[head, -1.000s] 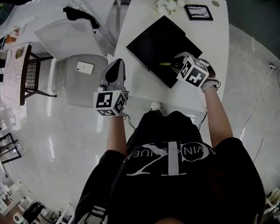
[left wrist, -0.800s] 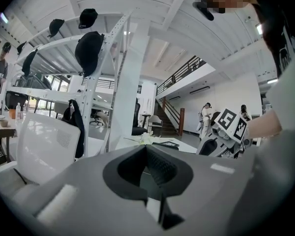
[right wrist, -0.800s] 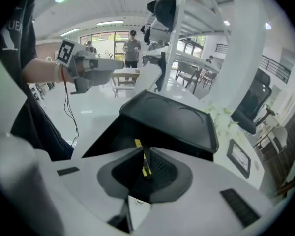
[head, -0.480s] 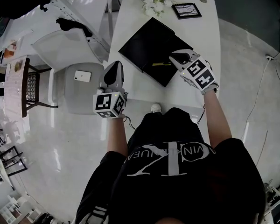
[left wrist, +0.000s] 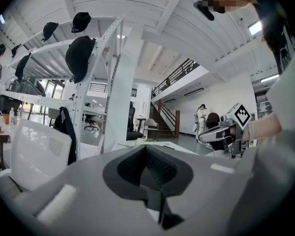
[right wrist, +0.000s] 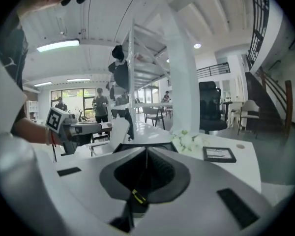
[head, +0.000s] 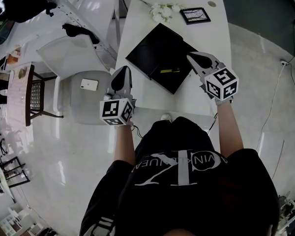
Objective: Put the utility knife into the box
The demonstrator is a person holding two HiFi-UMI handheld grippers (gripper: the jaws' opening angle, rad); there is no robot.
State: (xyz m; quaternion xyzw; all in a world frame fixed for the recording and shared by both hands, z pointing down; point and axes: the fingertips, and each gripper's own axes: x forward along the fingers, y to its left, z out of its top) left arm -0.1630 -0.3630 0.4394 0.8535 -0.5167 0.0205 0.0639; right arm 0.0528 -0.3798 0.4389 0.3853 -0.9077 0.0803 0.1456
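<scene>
I'm holding my right hand-held gripper [head: 194, 58] tilted slightly down over the near-right corner of the black box [head: 152, 50]. Its jaws have just been closing and are now together w/ nothing btwn. My left hand-held gripper [head: 122, 73] is hovering approx level by the near-left edge of the surface [head: 196, 100], jaws together, empty. I'm counting 2 hand-held grippers, 1 box, 1 utility knife [head: 169, 71] lying inside it.

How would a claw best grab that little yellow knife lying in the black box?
Probably mid-body on the utility knife, jaws across its narrow width, coming straight down. It lies flat in the black box, long and thin, so only its long sides offer a pinch. The right claw, nearest it, has just closed on nothing and would need opening first.
</scene>
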